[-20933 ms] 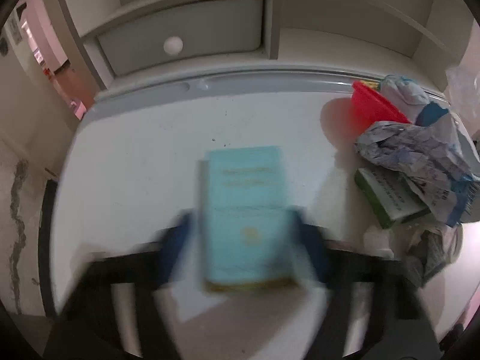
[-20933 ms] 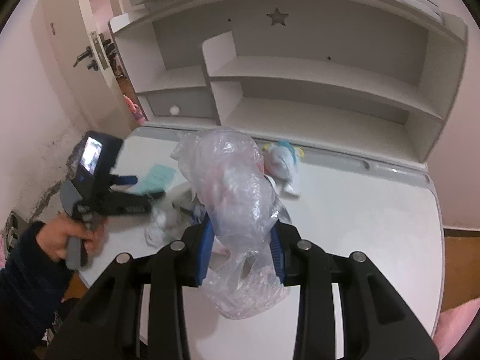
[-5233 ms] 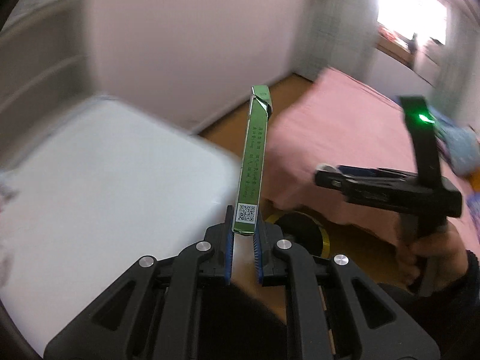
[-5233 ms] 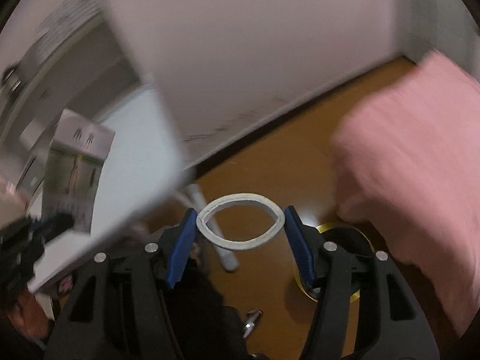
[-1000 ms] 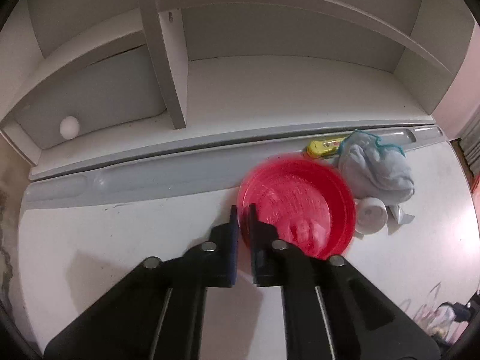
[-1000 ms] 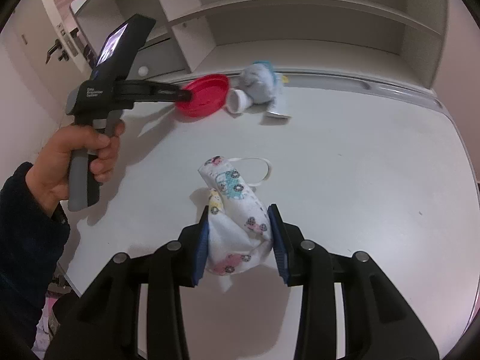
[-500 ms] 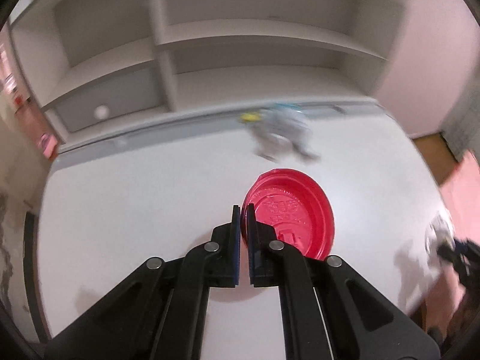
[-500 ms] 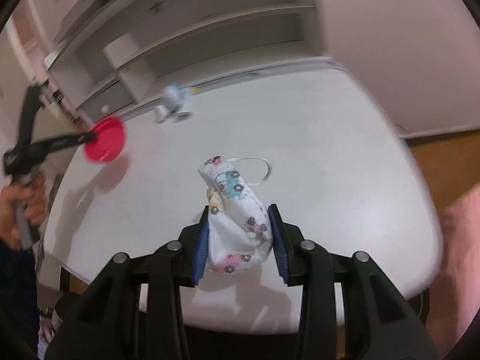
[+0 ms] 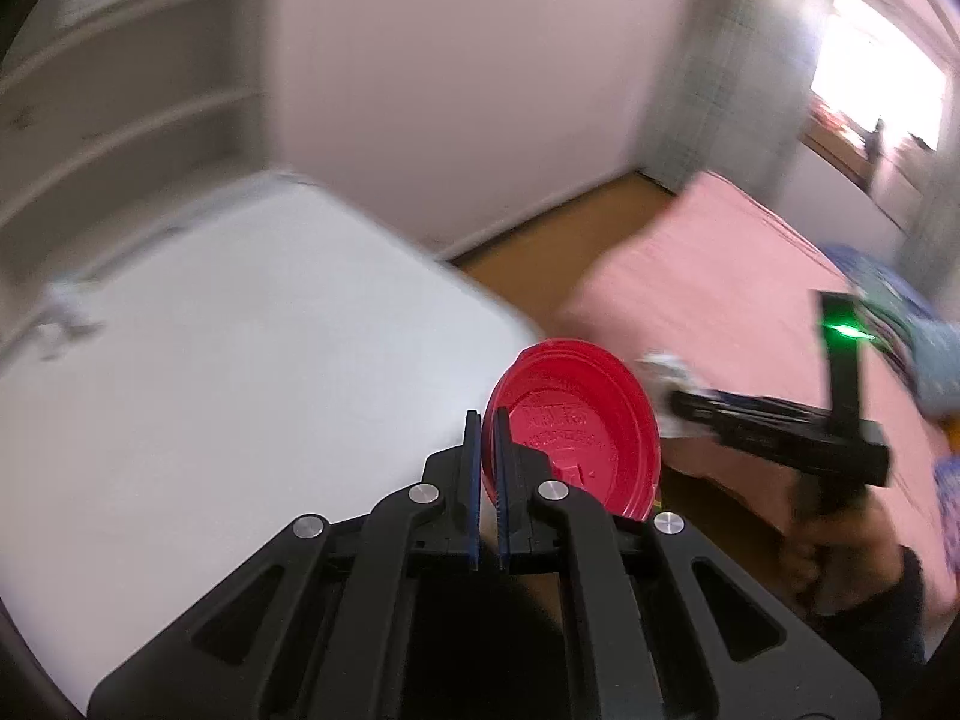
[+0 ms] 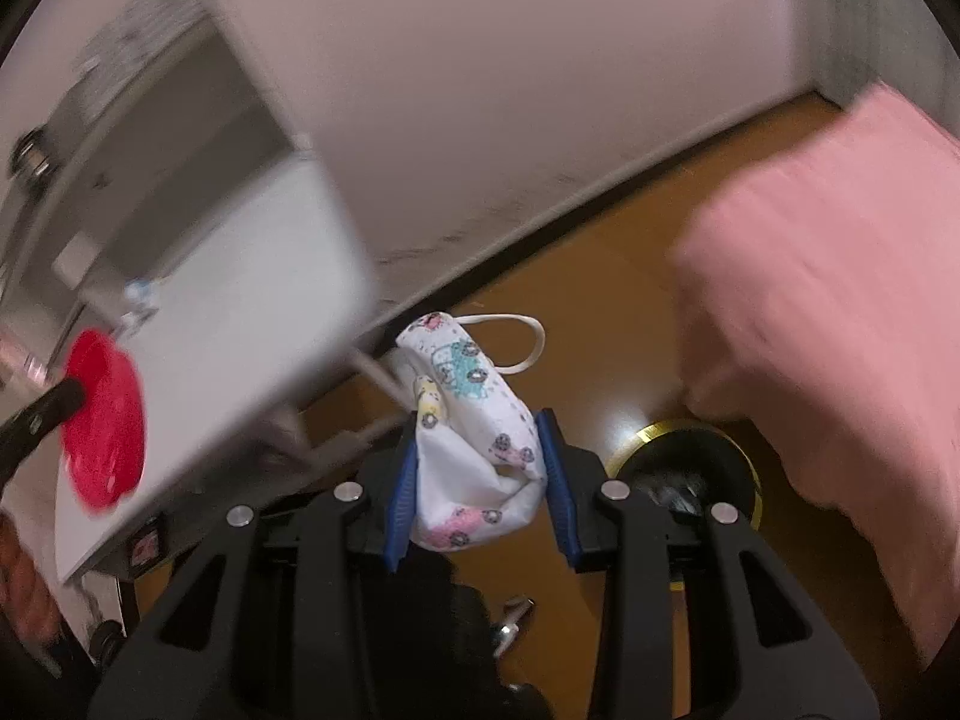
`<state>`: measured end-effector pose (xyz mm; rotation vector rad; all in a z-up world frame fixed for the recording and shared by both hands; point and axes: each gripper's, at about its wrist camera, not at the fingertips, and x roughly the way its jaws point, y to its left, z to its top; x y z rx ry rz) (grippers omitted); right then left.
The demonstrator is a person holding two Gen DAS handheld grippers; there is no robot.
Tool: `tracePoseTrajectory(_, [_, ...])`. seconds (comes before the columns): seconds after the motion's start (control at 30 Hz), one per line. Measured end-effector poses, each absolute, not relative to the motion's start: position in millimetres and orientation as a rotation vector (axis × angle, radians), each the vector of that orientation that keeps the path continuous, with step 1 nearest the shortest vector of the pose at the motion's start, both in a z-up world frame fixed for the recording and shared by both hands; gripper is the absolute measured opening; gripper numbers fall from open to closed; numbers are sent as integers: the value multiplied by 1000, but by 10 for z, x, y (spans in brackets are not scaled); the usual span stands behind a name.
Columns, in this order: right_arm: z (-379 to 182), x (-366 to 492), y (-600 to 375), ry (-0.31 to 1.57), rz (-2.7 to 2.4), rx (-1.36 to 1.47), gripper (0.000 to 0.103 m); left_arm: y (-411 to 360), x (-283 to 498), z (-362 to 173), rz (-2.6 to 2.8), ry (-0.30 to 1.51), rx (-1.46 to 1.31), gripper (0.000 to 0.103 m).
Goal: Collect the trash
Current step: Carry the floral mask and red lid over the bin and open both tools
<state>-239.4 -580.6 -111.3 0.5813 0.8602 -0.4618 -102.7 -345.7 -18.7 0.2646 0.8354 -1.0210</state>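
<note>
My left gripper [image 9: 487, 450] had its fingers clamped on the rim of the red plastic lid [image 9: 576, 432], held on edge past the corner of the white counter [image 9: 240, 360]. My right gripper [image 10: 480, 462] pinched the printed face mask [image 10: 474, 450] between its fingers, ear loop hanging free, above the wooden floor [image 10: 600, 312]. A dark gold-rimmed bin [image 10: 690, 462] stood just beyond, beside the pink bed [image 10: 840, 300].

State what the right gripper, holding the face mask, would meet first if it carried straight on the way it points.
Probably the bare wooden floor. The right gripper points steeply down past the desk edge; the bin lies off to the side. Depth is unclear.
</note>
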Motion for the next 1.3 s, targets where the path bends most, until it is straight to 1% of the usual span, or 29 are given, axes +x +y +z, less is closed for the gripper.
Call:
tracePoseTrajectory(0.17, [-1638, -2688, -6126, 940, -541, 656, 37, -4138, -1503, -699, -1152, 872, 371, 3])
tracePoseTrajectory(0.47, [-2619, -2844, -6697, 1090, -630, 758, 37, -5202, -1425, -1949, -1181, 1060, 471, 3])
tracePoseTrajectory(0.57, [-2997, -2862, -6885, 1136, -645, 805, 37, -5462, -1440, -2307, -1165, 1089, 487, 3])
tracePoseTrajectory(0.63, [-3241, -2856, -6963, 1166, -658, 819, 37, -5495, -1454, -2486, -1162, 1116, 480, 3])
tracePoseTrajectory(0.7, [-3452, -2837, -7028, 1191, -655, 840, 37, -5551, -1476, -2644, -1159, 1149, 473, 3])
tracePoseTrajectory(0.83, [-3734, -2808, -7124, 1214, -666, 862, 37, -5679, -1465, -2835, -1151, 1153, 493, 3])
tracePoseTrajectory(1.03, [-3810, -2892, -7227, 1183, -668, 887, 37, -5683, -1515, -2765, -1157, 1148, 484, 3])
tracePoseTrajectory(1.07, [-3802, -2899, -7235, 1180, -668, 885, 39, -5689, -1528, -2744, -1156, 1143, 486, 3])
tracePoseTrajectory(1.13, [-3761, -2935, -7277, 1167, -690, 880, 53, -5715, -1552, -2741, -1161, 1134, 491, 3])
tracePoseTrajectory(1.17, [-3721, -2958, -7286, 1153, -694, 881, 69, -5729, -1567, -2727, -1157, 1124, 494, 3])
tracePoseTrajectory(1.2, [-3652, -2995, -7298, 1133, -702, 875, 73, -5740, -1579, -2708, -1157, 1115, 492, 3])
tracePoseTrajectory(1.3, [-3402, -3160, -7345, 1082, -741, 862, 74, -5772, -1607, -2682, -1168, 1109, 479, 3])
